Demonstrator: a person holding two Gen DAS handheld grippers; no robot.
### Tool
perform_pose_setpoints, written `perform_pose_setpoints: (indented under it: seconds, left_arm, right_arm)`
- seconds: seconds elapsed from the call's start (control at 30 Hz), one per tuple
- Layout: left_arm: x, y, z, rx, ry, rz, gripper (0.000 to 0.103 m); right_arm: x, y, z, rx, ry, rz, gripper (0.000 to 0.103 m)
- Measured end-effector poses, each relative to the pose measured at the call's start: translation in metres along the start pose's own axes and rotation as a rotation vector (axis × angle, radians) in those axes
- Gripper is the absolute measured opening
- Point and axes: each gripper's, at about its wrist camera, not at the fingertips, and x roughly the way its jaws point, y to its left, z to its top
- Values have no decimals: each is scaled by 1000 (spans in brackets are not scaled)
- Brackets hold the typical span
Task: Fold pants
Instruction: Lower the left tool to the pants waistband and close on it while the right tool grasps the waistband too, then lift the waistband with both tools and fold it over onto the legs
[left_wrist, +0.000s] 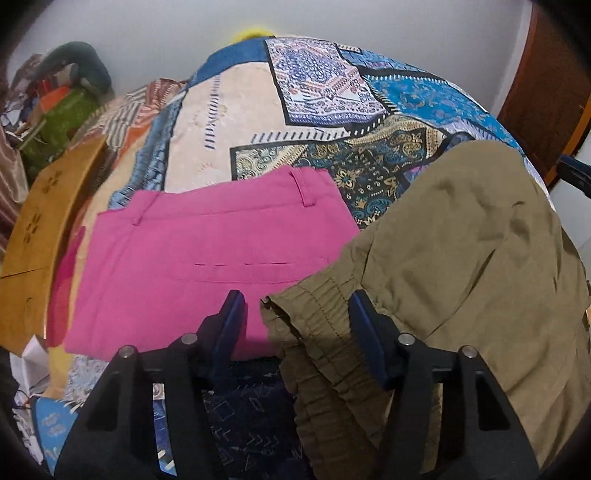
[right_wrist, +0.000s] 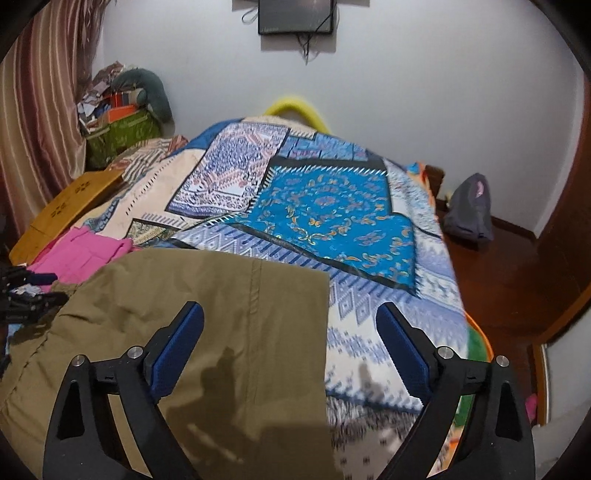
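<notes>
You have two pairs of pants on the bed (right_wrist: 369, 288), both on its patchwork cover: one olive pair (left_wrist: 461, 236) and one pink pair (left_wrist: 207, 251), folded flat. Take the olive pants as your landmark. The pink pair lies just beside them on the left, touching or slightly tucked under their gathered elastic edge. Your left gripper (left_wrist: 295, 314) hangs over that elastic edge with its jaws partly apart – the ruched band sits between them, but the pads do not press on it. Your right gripper (right_wrist: 290, 317) stands wide over the far right edge of the olive pants, one finger above the cloth, the other above the bedcover, nothing clamped.

Beyond the pink pair, further left of the olive pants, lies one wooden board (left_wrist: 40, 221) with flower cut-outs. Behind it stands a green basket (right_wrist: 122, 136), heaped with boxes, papers and a grey-green stuffed shape.

Only the right wrist view shows the dark screen (right_wrist: 295, 16) on the wall, the grey bag (right_wrist: 471, 210) on the floor to the right of the bed, and the striped curtain (right_wrist: 40, 122) – the left view alone shows the pink pair's belt loops and pocket seam.
</notes>
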Motion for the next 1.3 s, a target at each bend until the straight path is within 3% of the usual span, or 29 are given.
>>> perform_pose_setpoints:
  seconds: [0.3,0.43,0.67,0.8,1.03,1.3]
  left_arm:
    - [19,13,-3,-25,36,-117,59]
    - [18,5,-2,4,26,-124,43]
    - [7,2,3,0,-34,-89,22]
    - [-7,-3,10,-5,-72,-60,14]
    - [-16,-12,21,15,-68,16,13]
    - [-86,-13,26,11,-181,-66,12]
  right_arm:
    - [60,-7,12,19,110,60,72]
    - [67,-9,10,51,115,105,67]
    - [59,-2,15,32,95,138,20]
    - [47,3,19,-15,54,82,13]
    - [28,-5,26,40,26,58,12]
    - [-46,-5,32,71,-91,78,12]
